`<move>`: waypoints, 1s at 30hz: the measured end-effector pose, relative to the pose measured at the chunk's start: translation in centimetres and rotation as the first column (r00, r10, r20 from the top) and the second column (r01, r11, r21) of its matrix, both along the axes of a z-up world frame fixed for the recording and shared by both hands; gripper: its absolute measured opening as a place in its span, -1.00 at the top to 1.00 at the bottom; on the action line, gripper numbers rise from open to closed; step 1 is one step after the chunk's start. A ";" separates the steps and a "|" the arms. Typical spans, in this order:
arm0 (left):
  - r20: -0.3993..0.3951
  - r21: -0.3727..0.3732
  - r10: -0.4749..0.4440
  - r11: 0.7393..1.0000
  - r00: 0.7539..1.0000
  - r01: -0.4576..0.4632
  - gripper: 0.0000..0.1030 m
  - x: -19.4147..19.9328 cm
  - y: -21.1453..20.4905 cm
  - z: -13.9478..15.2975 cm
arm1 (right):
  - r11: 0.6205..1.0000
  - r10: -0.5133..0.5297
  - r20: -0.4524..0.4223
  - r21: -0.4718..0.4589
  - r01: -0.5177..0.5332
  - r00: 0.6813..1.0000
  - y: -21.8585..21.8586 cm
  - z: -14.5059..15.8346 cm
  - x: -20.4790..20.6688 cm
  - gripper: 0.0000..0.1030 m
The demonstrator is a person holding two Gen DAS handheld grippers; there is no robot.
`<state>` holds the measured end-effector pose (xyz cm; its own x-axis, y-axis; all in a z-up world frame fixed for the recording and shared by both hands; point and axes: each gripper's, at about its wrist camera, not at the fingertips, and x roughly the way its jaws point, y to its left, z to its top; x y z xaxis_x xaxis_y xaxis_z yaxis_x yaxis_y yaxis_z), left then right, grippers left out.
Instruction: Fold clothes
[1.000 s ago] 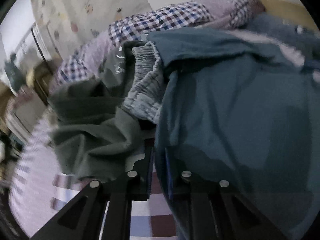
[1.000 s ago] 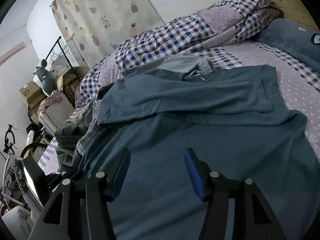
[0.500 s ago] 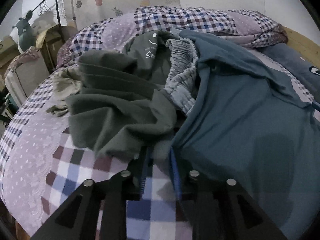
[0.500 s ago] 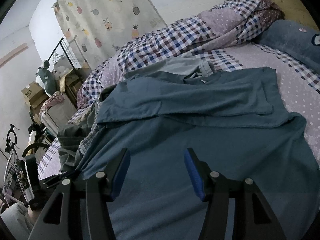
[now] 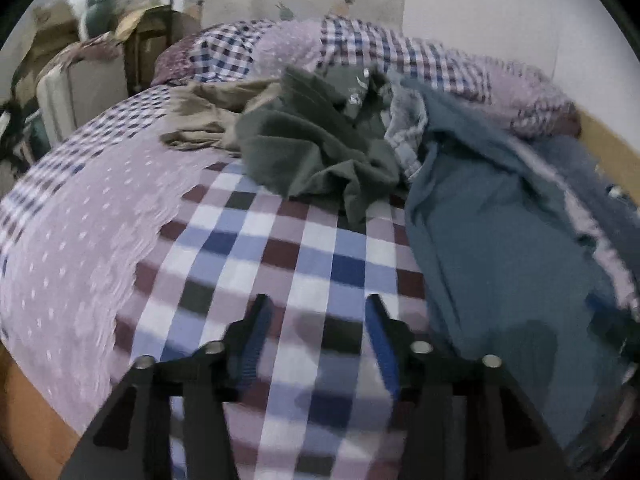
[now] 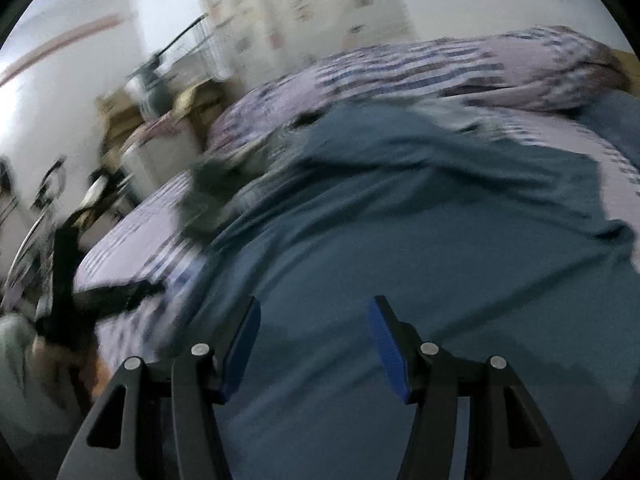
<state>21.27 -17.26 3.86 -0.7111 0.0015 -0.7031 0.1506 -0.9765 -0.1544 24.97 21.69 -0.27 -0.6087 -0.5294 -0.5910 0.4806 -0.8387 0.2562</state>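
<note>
My left gripper (image 5: 316,312) is spread wide with nothing between its blue pads (image 5: 258,320). It sits over the checked bedspread (image 5: 280,248), and I cannot tell whether the tips touch the cloth or float just above it. The blue shirt (image 5: 500,240) lies to its right, its near edge just beside the right-hand finger but not in the jaws.

My right gripper (image 6: 316,316) is equally wide apart and holds nothing. Its pads (image 6: 382,332) point straight over the broad flat part of the blue shirt (image 6: 420,248), which fills most of that view and is spread across the bed. The picture is smeared, so I cannot say whether the tips press on the fabric.

Beyond the left gripper, a crumpled grey-green garment (image 5: 316,148) is heaped in the middle of the bed, touching the shirt's left edge. A tan garment (image 5: 208,120) lies bunched to the left of that heap, and a pale striped piece (image 5: 408,128) is wedged between the heap and the shirt. A rolled checked quilt (image 5: 400,60) runs along the far side of the bed. In the right wrist view, the left gripper (image 6: 120,292) appears as a dark blurred shape at the bed's left edge.
</note>
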 end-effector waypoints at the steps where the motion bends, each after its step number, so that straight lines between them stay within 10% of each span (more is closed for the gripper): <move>1: -0.016 0.016 -0.002 1.000 1.000 0.002 -0.19 1.2 0.0 0.2 | 0.999 0.047 0.005 0.004 -0.048 0.999 -1.2 -0.3 1.2 -0.16; 15: -0.033 0.301 0.121 0.948 0.992 -0.105 -0.46 11.3 -3.1 -0.8 | 0.941 0.336 0.257 -0.051 -0.335 0.906 -10.7 -7.5 8.4 -0.01; 30: -0.025 0.237 0.015 0.972 1.000 -0.009 -0.51 13.4 -1.9 -1.2 | 0.939 0.343 0.304 -0.121 -0.321 0.889 -12.5 -8.8 7.1 0.83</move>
<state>34.63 -19.17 2.66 -0.7302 0.1570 -0.6649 0.1547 -0.9100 -0.3847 32.03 9.24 -9.05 -0.1773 -0.7121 -0.6794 0.6126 -0.6201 0.4901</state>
